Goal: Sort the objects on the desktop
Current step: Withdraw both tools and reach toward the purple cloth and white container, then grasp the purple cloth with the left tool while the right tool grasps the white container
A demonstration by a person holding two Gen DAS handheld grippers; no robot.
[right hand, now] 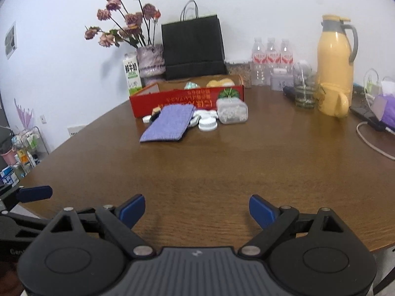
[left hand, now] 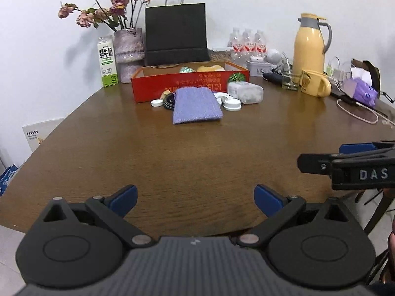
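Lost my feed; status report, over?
Left hand-held gripper and right hand-held gripper open, empty. Purple pouch untouched before red box. Path clear.

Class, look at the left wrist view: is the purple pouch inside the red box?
No, the purple pouch lies on the table before the red box.

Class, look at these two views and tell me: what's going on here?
A person holds a gripper in each hand over the near edge of a brown table. The left gripper and right gripper are both open and hold nothing. Farther back, a purple cloth, white lids and a clear plastic box lie in front of a red box. Nothing is being touched, so the sorting looks not yet begun.
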